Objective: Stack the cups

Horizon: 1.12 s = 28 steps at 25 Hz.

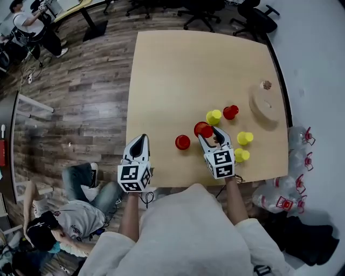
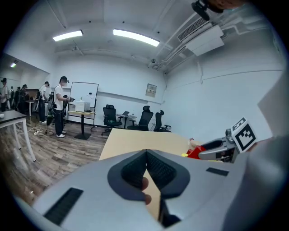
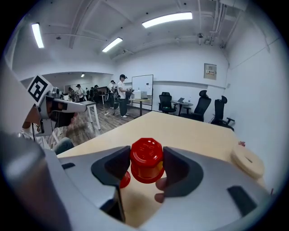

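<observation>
My right gripper (image 1: 209, 133) (image 3: 146, 166) is shut on a red cup (image 1: 203, 129) (image 3: 146, 155), which is held upside down with its base towards the right gripper view's camera. A second red cup (image 1: 183, 142) (image 3: 123, 179) stands upside down on the table just left of it. Two more cups, one yellow (image 1: 213, 117) and one red (image 1: 230, 112), stand a little farther out. Two other yellow cups (image 1: 245, 138) (image 1: 241, 155) sit to the right of the right gripper. My left gripper (image 1: 140, 141) (image 2: 146, 155) is shut on nothing and hovers at the table's left front edge.
A round wooden disc (image 1: 265, 103) (image 3: 247, 160) lies at the right side of the light wooden table (image 1: 183, 70). Plastic bottles (image 1: 299, 161) lie on the floor to the right. A person sits on the floor at the lower left (image 1: 75, 215). Office chairs (image 1: 253, 16) stand beyond the table.
</observation>
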Each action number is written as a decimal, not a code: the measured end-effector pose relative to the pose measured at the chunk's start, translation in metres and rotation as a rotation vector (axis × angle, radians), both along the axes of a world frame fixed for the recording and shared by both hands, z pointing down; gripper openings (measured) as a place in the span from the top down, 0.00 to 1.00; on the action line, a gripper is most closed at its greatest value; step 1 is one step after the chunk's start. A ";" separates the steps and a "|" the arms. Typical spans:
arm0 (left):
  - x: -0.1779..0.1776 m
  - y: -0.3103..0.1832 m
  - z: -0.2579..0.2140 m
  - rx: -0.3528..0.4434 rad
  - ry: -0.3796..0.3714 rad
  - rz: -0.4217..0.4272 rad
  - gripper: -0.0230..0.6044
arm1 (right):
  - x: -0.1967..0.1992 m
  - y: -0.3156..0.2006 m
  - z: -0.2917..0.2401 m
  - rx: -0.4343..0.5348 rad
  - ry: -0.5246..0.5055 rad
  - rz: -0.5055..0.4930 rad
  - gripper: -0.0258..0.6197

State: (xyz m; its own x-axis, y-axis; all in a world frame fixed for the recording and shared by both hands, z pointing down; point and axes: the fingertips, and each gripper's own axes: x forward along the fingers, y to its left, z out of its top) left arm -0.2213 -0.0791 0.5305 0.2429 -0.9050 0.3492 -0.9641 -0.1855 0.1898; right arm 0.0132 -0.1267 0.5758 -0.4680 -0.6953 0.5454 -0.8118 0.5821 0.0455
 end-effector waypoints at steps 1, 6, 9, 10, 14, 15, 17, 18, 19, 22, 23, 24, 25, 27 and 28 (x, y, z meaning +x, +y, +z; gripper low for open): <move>0.005 -0.002 0.000 0.000 -0.001 0.010 0.94 | 0.001 0.002 0.009 -0.022 0.004 0.000 0.61; 0.020 -0.003 0.000 -0.002 -0.004 0.035 0.94 | 0.001 0.015 0.059 -0.133 0.047 -0.019 0.61; 0.021 -0.001 0.001 -0.004 -0.008 0.034 0.94 | -0.001 0.021 0.084 -0.181 0.068 -0.026 0.61; 0.020 0.000 0.001 -0.005 -0.009 0.032 0.94 | -0.001 0.022 0.090 -0.194 0.077 -0.026 0.61; 0.015 0.004 0.000 -0.008 -0.010 0.021 0.94 | 0.002 0.026 0.113 -0.232 0.120 -0.033 0.61; 0.013 0.004 0.000 -0.008 -0.011 0.018 0.94 | 0.003 0.027 0.116 -0.239 0.123 -0.034 0.61; 0.012 0.006 0.001 -0.009 -0.013 0.013 0.94 | 0.003 0.029 0.119 -0.252 0.120 -0.033 0.61; 0.011 0.006 0.001 -0.010 -0.013 0.012 0.94 | 0.003 0.030 0.119 -0.256 0.115 -0.029 0.61; 0.011 0.007 0.001 -0.012 -0.014 0.011 0.94 | 0.003 0.031 0.120 -0.258 0.108 -0.025 0.61; 0.012 0.006 0.003 -0.017 -0.013 0.013 0.94 | 0.001 0.031 0.119 -0.253 0.099 -0.025 0.61; 0.012 0.006 0.003 -0.018 -0.013 0.014 0.94 | 0.001 0.031 0.119 -0.252 0.097 -0.025 0.61; 0.012 0.006 0.003 -0.018 -0.014 0.016 0.94 | 0.000 0.030 0.119 -0.251 0.095 -0.025 0.60; 0.013 0.005 0.003 -0.018 -0.015 0.018 0.94 | 0.000 0.030 0.119 -0.248 0.093 -0.025 0.60; 0.014 0.005 0.002 -0.018 -0.016 0.021 0.94 | 0.001 0.030 0.119 -0.245 0.086 -0.023 0.60; 0.015 0.006 0.002 -0.018 -0.017 0.021 0.94 | 0.001 0.030 0.119 -0.244 0.084 -0.021 0.60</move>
